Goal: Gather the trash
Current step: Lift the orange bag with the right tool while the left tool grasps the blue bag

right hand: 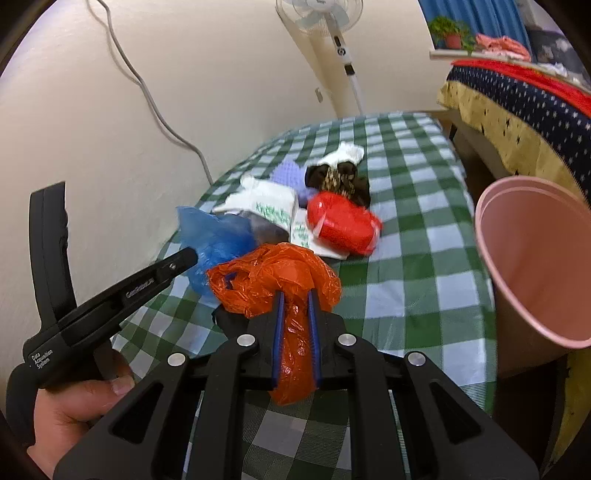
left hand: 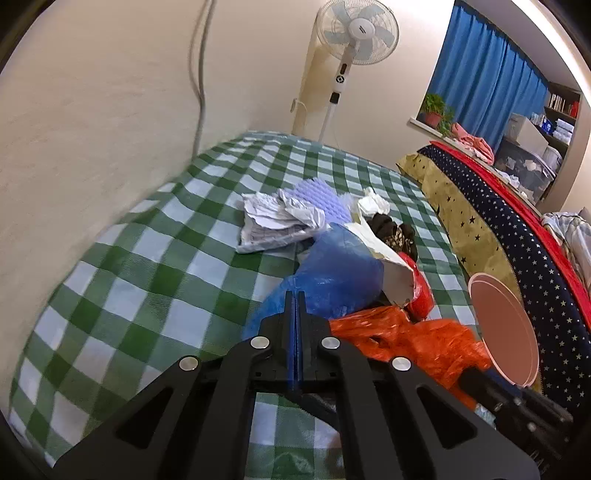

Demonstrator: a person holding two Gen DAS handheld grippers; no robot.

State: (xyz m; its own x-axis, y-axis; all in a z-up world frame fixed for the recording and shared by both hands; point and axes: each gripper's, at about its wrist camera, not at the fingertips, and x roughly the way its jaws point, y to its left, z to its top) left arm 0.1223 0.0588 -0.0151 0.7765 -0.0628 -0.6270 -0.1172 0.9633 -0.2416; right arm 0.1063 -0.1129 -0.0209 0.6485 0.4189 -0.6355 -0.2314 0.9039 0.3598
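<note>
While clamping orange bag point(right hand: 280, 280), right claw point(right hand: 295, 299) hovers above bed point(right hand: 406, 288)

Orange bag point(right hand: 275, 275) is thin crinkled plastic, glossy; blue bag point(right hand: 218, 236) is filmy, translucent plastic; the checked bed sheet point(right hand: 406, 236) is matt woven cloth; pink bin point(right hand: 535, 258) is smooth matt plastic; crumpled paper point(left hand: 275, 214) looks creased and dull.

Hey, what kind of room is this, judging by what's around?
Most likely a bedroom: a bed with a green-and-white checked sheet, a white pedestal fan by the wall, and blue window curtains.
</note>
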